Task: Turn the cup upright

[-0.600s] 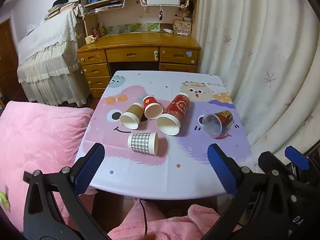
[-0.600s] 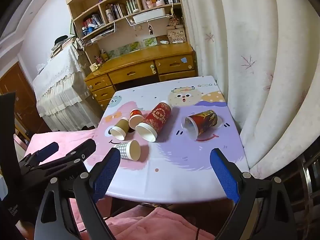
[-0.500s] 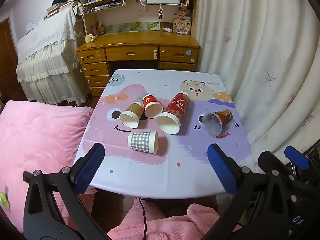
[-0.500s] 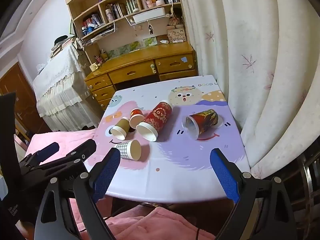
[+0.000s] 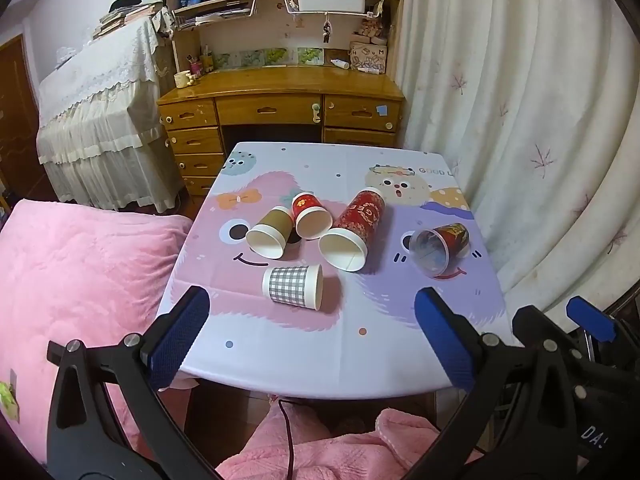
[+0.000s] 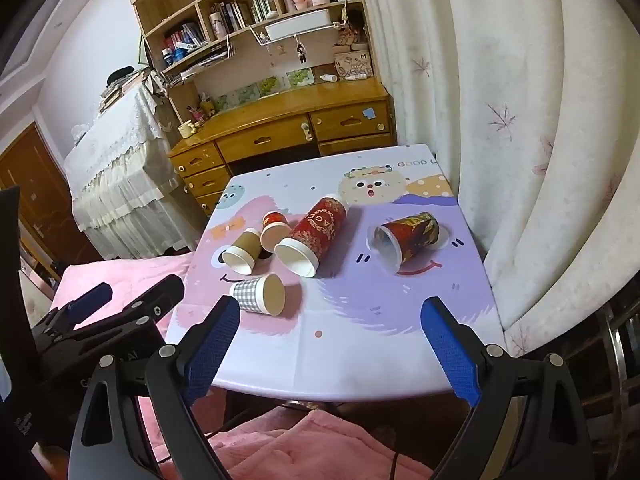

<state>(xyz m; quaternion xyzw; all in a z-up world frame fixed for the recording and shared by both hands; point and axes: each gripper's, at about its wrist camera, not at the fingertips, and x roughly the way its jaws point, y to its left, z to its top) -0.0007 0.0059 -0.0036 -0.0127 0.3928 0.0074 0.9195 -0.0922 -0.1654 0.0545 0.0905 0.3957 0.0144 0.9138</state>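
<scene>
Five paper cups lie on their sides on the worktop (image 5: pixel 280 352); the checked cup (image 5: pixel 294 287) lies nearest. Left tongs (image 5: pixel 310 338) and right tongs (image 6: pixel 334 346) hover wide open, empty, at the near edge.

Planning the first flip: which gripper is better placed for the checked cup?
Left, probably. The checked cup lies between the open left gripper fingers; the right gripper sees it off-centre.

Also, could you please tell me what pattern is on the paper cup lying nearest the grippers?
A grey-and-white check on the paper cup, clearest in the left wrist view.
</scene>
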